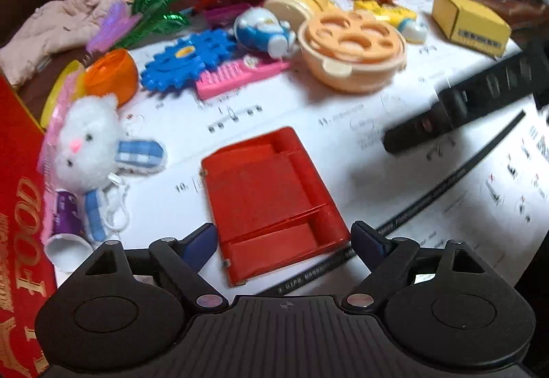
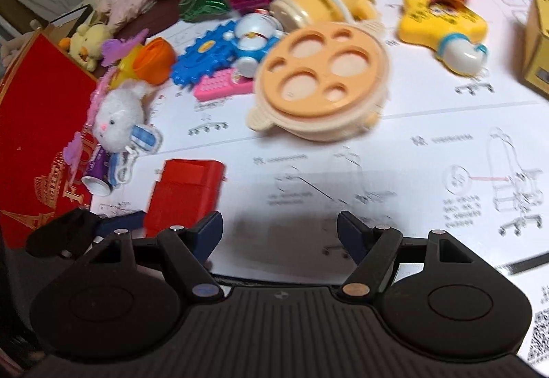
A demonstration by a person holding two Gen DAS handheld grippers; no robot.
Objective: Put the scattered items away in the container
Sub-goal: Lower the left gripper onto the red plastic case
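Left wrist view showed the left gripper (image 1: 284,237) spread wide and holding nothing, its fingers flanking the near end of a flat red plastic tray (image 1: 271,199) lying on the white printed sheet (image 1: 377,151) covering the bench. Beside it lay a white plush bunny (image 1: 87,141). The right gripper (image 2: 279,227) was likewise released, above bare paper, with the red gift box (image 2: 41,124) at left.

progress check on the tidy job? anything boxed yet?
Nothing visibly boxed: the red box interior is out of view. In hand: nothing; left gripper is open, straddling the red plastic tray, and right gripper is open over paper. Left: plush bunny, blue gear, peach lidded bowl, more.
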